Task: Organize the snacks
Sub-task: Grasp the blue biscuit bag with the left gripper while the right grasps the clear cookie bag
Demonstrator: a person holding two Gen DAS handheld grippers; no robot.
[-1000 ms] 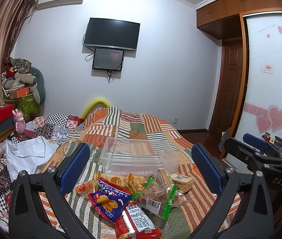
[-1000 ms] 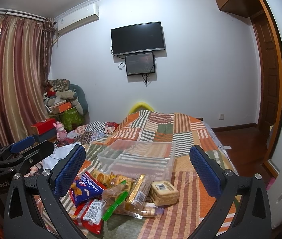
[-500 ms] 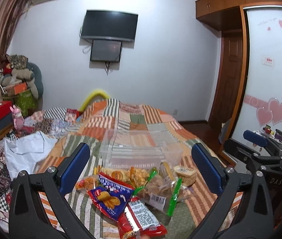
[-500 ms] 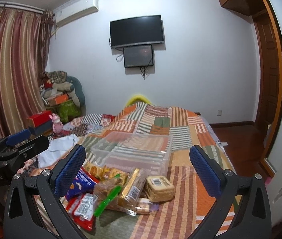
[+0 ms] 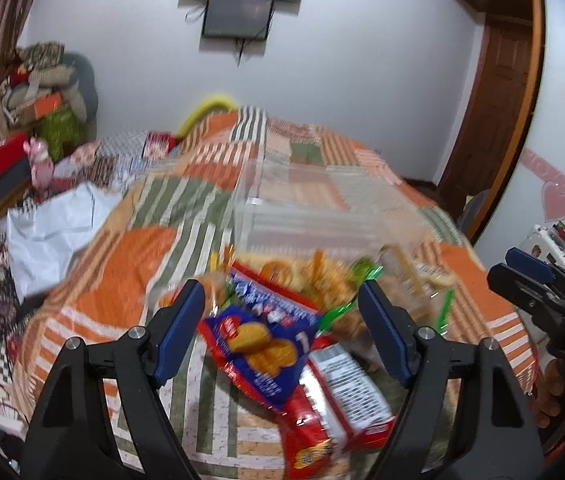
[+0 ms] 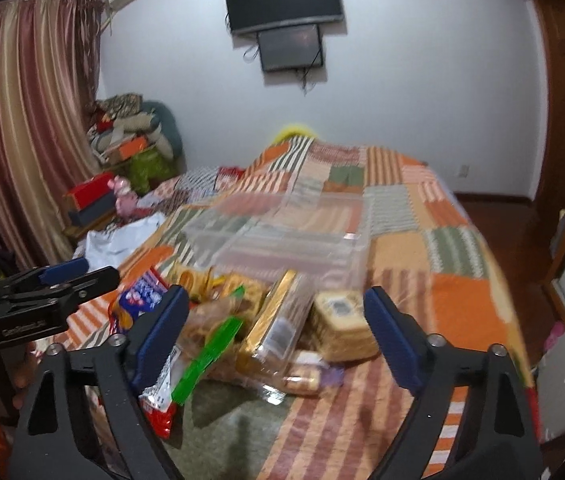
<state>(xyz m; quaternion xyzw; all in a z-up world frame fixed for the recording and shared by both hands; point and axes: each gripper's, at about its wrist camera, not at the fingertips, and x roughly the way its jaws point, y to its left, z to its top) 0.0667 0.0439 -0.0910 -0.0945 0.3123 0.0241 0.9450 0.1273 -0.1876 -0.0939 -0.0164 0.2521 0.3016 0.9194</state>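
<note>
A pile of snack packets lies on the patchwork bed. In the left wrist view a blue biscuit bag (image 5: 266,340) and a red packet (image 5: 334,408) lie nearest, just beyond my left gripper (image 5: 282,320). Its jaws are closing, and the pads touch nothing. In the right wrist view a gold bar in clear wrap (image 6: 274,320), a biscuit pack (image 6: 338,328) and a green-clipped bag (image 6: 206,356) lie ahead of my right gripper (image 6: 276,320). Its jaws are closing too, and nothing is gripped. A clear plastic box (image 5: 322,208) (image 6: 282,228) stands empty behind the pile.
The bedspread (image 6: 454,248) stretches to the far wall. White cloth (image 5: 54,228) and patterned bedding lie left of the pile. Boxes and a pink toy (image 6: 122,196) crowd the left corner by the curtain. A wooden door (image 5: 494,108) stands at the right.
Both grippers have dipped down and moved closer to the snack pile, which now looms larger. Both pairs of fingers have drawn noticeably closer together.
</note>
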